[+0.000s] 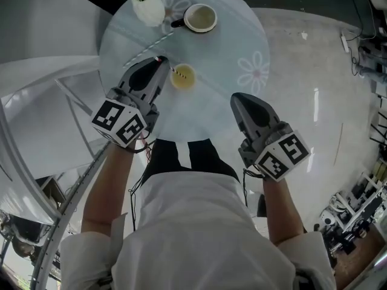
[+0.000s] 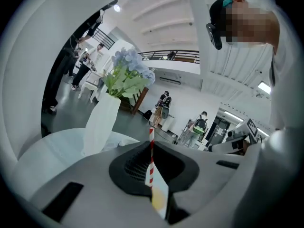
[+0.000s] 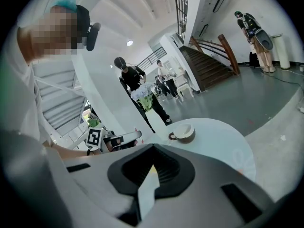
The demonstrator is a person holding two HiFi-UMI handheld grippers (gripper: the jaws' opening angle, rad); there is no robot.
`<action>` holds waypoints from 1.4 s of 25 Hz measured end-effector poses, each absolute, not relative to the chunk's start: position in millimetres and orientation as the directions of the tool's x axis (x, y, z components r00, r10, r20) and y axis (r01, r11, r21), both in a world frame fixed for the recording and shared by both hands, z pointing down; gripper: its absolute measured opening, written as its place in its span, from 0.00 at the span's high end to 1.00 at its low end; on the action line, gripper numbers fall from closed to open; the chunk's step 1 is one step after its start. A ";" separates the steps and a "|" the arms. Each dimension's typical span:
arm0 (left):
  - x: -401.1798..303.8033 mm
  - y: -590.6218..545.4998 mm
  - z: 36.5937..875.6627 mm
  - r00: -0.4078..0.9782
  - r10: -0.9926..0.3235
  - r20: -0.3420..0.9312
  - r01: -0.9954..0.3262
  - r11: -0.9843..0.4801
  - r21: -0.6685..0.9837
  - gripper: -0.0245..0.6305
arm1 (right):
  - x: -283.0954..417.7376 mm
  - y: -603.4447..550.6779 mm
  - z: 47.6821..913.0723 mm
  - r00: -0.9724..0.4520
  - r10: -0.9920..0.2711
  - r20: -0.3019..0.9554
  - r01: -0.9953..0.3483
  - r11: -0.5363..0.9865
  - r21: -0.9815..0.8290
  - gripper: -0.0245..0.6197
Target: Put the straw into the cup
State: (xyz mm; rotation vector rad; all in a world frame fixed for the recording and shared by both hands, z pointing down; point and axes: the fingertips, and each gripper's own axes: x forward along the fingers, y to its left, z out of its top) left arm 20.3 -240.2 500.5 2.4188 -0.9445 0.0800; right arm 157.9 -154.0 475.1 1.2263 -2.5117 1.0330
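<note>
Nearest to the person, both forearms reach out over the near edge of the round pale tabletop [image 1: 211,59] printed with flowers, each carrying a grey tool with its marker cube at the near end.

The right hand-held gripper [image 1: 237,98] hangs over the near right part of the tabletop. Its nose points far and a little left and dips slightly. Its jaws are drawn together with nothing between them, and it sits well apart from the work.

The left hand-held gripper [image 1: 162,62] is the nearer of the two to the target and is the one doing the job. It is clenched on a thin red-and-white striped straw [image 1: 176,71], pinching it part-way along so that a length stands above the jaws and the rest runs down below them.

Everything turns on that lower end. The straw's long axis slants down from the jaw tips, far and to the right, toward the small yellow cup [image 1: 184,77] standing just beside the nose of the gripper. The tip appears to sit at the cup's near left rim — whether it is already inside the mouth I cannot tell. My guess is that a short drop along the straw's own line would seat it.

Farther off, a long thin white stick [image 1: 151,46] lies slantwise on the tabletop. Beyond it stand a white mug with a dark handle [image 1: 200,18] and a white vase of pale flowers [image 1: 149,9] — neither is involved.
</note>
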 end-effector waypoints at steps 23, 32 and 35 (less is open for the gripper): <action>34.9 -252.5 536.9 0.780 -0.553 0.294 -0.621 -0.622 0.477 0.92 | 161.7 -146.8 493.2 -0.637 -0.635 0.437 -0.752 0.388 -0.533 0.93; 27.3 -250.5 543.2 0.778 -0.541 0.319 -0.625 -0.612 0.485 0.75 | 151.6 -146.9 488.8 -0.640 -0.638 0.429 -0.750 0.397 -0.528 0.93; 24.0 -251.8 544.2 0.768 -0.549 0.330 -0.637 -0.601 0.482 0.73 | 152.6 -149.3 486.7 -0.640 -0.640 0.425 -0.750 0.402 -0.525 0.93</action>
